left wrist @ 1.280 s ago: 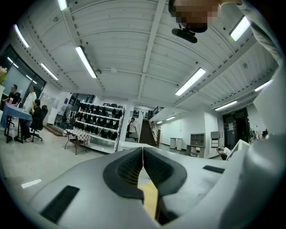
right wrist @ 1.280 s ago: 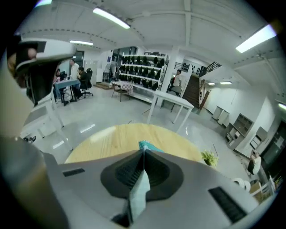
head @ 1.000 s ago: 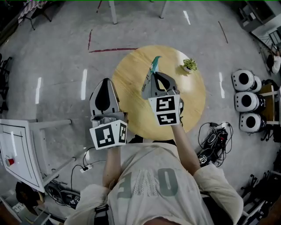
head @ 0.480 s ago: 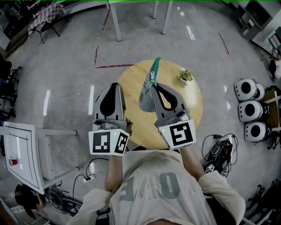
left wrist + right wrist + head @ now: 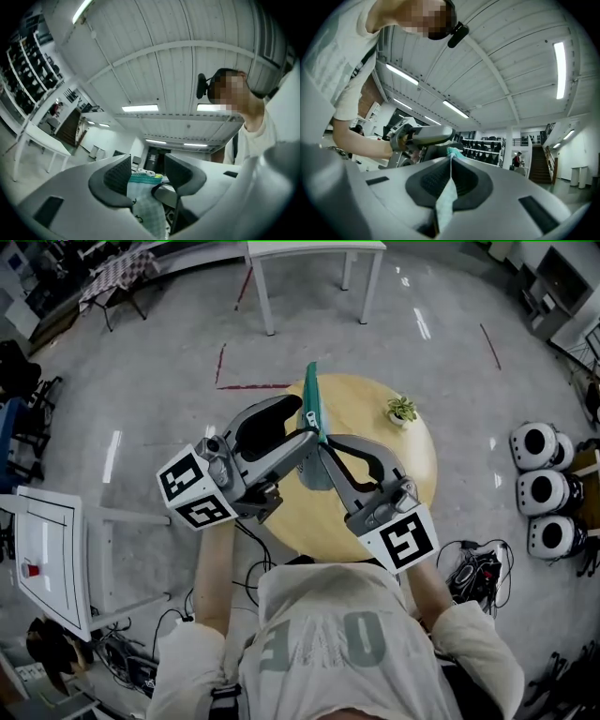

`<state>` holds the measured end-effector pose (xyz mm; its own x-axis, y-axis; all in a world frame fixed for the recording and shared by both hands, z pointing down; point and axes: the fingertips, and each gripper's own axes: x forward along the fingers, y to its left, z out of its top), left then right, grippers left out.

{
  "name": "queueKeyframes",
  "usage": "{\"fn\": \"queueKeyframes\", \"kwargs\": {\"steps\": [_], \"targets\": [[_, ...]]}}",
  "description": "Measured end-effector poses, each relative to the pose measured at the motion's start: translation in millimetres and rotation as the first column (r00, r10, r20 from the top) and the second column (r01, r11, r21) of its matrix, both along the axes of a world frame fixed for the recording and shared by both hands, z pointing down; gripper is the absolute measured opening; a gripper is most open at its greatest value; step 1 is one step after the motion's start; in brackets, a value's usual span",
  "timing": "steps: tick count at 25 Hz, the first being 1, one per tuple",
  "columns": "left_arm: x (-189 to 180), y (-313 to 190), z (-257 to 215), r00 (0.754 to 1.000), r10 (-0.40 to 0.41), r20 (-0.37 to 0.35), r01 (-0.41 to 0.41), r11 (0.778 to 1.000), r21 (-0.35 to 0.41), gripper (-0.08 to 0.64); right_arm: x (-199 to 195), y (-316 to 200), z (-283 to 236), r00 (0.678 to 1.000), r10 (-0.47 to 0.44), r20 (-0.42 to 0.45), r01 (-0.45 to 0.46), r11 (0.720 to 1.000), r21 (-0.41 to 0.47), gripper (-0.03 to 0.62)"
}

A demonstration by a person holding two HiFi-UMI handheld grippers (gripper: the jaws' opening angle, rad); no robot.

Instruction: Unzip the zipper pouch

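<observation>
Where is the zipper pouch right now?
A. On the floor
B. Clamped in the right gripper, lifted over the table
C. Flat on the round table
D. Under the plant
B: the right gripper is shut on the zipper pouch, held up above the round table.

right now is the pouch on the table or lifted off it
Lifted: the right gripper pinches the pouch upright above the table.
</observation>
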<state>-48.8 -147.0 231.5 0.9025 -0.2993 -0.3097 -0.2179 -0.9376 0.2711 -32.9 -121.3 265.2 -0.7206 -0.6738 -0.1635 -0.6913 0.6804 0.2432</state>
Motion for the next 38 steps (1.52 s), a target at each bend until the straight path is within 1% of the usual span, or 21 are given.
{"fn": "queueKeyframes", "kwargs": {"steps": [2,3,7,10,12,13,14,16,23,27,29,32,34,36,38], "targets": [[1.0,4.9,-2.4,0.997,0.074,-0.017,-0.074,0.997,-0.016,0.198,-5.2,7.6,-2.6,0.998,-0.059,-0.015,0.06,0.998,0.017,0.032],[1.0,6.4,-3.1,0.995,0.095,-0.021,-0.096,0.995,-0.023,0.198,-7.2,10.9,-2.9,0.996,-0.08,-0.028,0.081,0.996,0.025,0.032],[1.2,10.5,0.9,0.99,0.137,-0.018,-0.138,0.989,-0.059,0.194,-9.0,18.9,-1.2,0.991,-0.114,-0.072,0.117,0.992,0.041,0.032],[-1.3,12.9,1.8,0.985,0.163,-0.047,-0.167,0.983,-0.078,0.139,-8.1,19.0,-0.7,0.99,-0.114,-0.082,0.118,0.991,0.055,0.032],[-3.4,11.7,2.5,0.985,0.154,-0.076,-0.161,0.983,-0.088,0.113,-6.2,16.3,1.2,0.991,-0.11,-0.071,0.114,0.992,0.047,0.032],[-4.4,10.6,2.5,0.985,0.146,-0.095,-0.154,0.984,-0.093,0.09,-4.4,14.9,2.4,0.992,-0.107,-0.063,0.109,0.993,0.038,0.032],[-5.1,9.9,2.1,0.984,0.139,-0.115,-0.151,0.984,-0.099,0.048,-2.2,13.6,3.5,0.993,-0.102,-0.056,0.104,0.994,0.03,0.032],[-4.7,9.9,1.0,0.982,0.13,-0.14,-0.145,0.984,-0.105,0.034,2.3,11.4,4.5,0.994,-0.095,-0.051,0.096,0.995,0.018,0.032],[0.4,7.4,1.0,0.987,0.097,-0.13,-0.11,0.989,-0.099,0.028,8.0,5.7,3.7,0.994,-0.102,-0.045,0.102,0.995,0.008,0.032],[4.7,7.5,-0.8,0.985,0.114,-0.128,-0.126,0.988,-0.093,0.029,12.0,3.0,1.8,0.993,-0.108,-0.047,0.108,0.994,0.004,0.032],[9.4,7.1,-1.3,0.987,0.113,-0.113,-0.123,0.989,-0.084,0.029,15.5,0.9,0.6,0.993,-0.111,-0.048,0.111,0.994,0.004,0.032],[16.8,5.5,-0.8,0.994,0.086,-0.07,-0.09,0.994,-0.057,0.029,18.0,0.6,-2.0,0.992,-0.119,-0.045,0.119,0.993,0.011,0.032],[18.2,3.8,-1.1,0.996,0.068,-0.055,-0.07,0.997,-0.044,0.029,16.7,1.4,-3.2,0.991,-0.126,-0.041,0.127,0.992,0.013,0.032],[16.9,1.5,-2.1,0.996,0.062,-0.07,-0.066,0.996,-0.058,0.028,14.9,1.5,-4.6,0.99,-0.132,-0.04,0.133,0.991,0.017,0.032],[15.2,-1.8,-3.2,0.994,0.048,-0.099,-0.056,0.995,-0.086,0.028,14.0,0.5,-5.4,0.99,-0.132,-0.048,0.133,0.991,0.024,0.032]]}}
